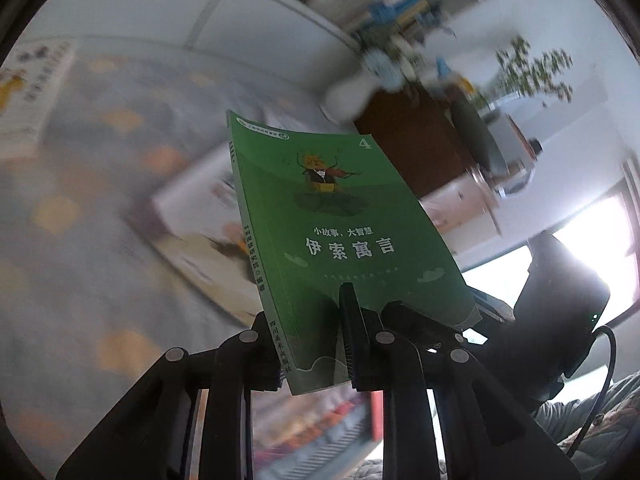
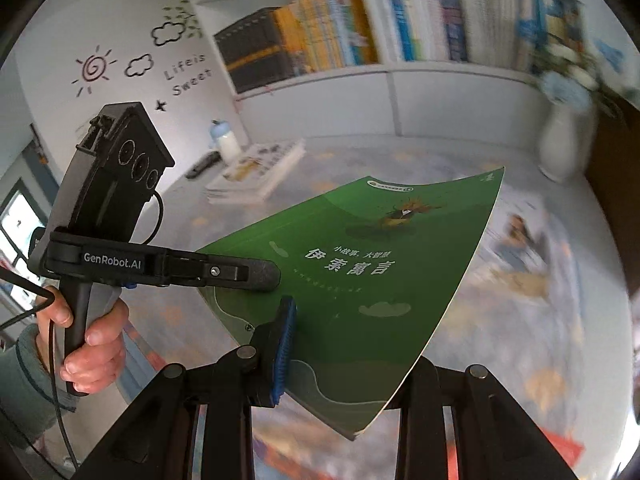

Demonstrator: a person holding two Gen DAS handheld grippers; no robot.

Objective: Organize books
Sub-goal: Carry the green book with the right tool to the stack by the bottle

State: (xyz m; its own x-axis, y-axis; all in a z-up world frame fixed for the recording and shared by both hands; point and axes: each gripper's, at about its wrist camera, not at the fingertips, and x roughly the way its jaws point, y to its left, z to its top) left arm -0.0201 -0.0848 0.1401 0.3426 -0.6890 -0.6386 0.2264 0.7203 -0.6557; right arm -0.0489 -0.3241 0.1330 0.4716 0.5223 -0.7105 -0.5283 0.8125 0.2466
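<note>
Right wrist view: both grippers, left (image 2: 256, 276) and right (image 2: 344, 344), clamp the green book (image 2: 360, 272) above the table (image 2: 400, 148); thin, light, floppy, best gripped near the spine.

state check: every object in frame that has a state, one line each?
green book: lifted off the surface, tilted, closed
left gripper: shut on green book's lower edge
right gripper: book between its fingers; grip unclear
book stack: lying flat on the patterned surface
shelf books: upright, packed
white vase: upright
</note>
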